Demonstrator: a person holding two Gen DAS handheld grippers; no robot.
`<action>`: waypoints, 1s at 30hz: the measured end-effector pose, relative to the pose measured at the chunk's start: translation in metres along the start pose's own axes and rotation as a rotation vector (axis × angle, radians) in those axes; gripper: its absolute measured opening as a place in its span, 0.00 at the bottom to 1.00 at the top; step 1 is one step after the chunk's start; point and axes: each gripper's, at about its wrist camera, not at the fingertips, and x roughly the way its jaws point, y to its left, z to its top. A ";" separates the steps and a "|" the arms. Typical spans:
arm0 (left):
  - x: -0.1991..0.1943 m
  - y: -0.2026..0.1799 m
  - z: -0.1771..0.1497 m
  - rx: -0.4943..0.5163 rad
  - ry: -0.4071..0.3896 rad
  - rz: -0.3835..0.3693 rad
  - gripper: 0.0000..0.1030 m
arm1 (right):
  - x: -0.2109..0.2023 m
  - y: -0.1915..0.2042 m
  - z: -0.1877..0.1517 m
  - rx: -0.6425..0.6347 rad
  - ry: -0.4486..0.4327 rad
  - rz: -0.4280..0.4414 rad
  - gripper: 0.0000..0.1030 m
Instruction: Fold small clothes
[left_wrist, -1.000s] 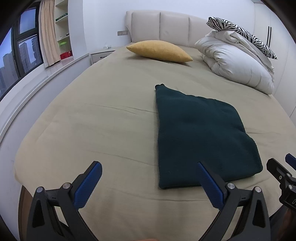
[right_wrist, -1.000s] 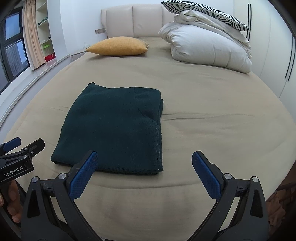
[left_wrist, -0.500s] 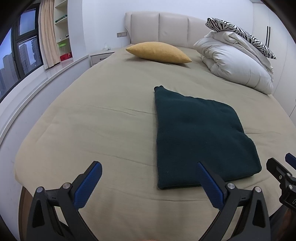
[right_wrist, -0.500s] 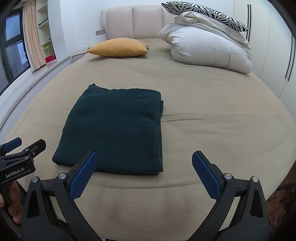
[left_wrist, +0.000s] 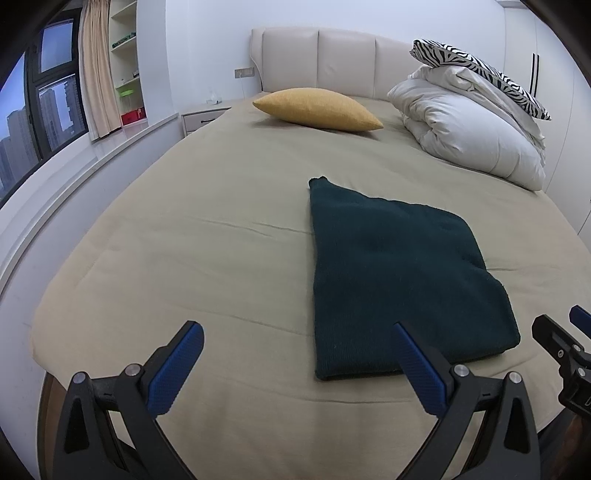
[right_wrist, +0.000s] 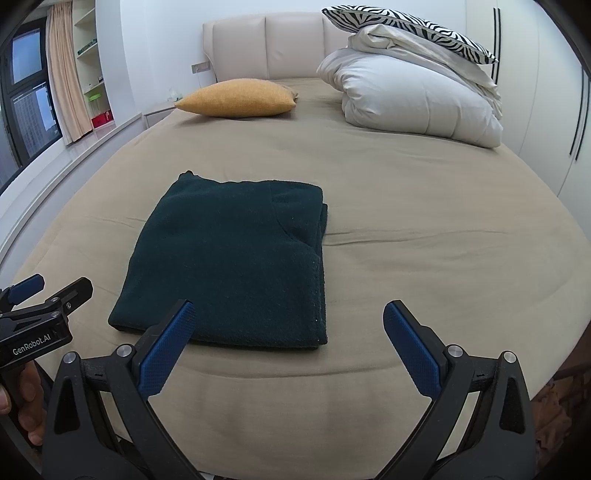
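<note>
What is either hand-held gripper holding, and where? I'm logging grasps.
Nothing. The left hand-held gripper and right hand-held gripper are both open, short of the folded dark green garment.

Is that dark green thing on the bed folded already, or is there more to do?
It looks done: the dark green knitted garment lies as a neat layered rectangle on the beige bed sheet. Nothing is in hand; the left gripper and right gripper are both open, hovering at the near edge. Whether another fold is planned cannot be told; no other clothes show.
</note>
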 end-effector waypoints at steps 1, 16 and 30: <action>-0.001 0.000 0.000 0.000 -0.002 0.000 1.00 | 0.000 0.000 0.000 0.000 -0.001 0.000 1.00; -0.008 -0.002 0.003 0.004 -0.017 -0.001 1.00 | -0.005 0.003 0.002 0.006 -0.014 -0.001 1.00; -0.010 -0.004 0.003 0.005 -0.020 -0.001 1.00 | -0.009 0.006 0.001 0.017 -0.017 -0.004 1.00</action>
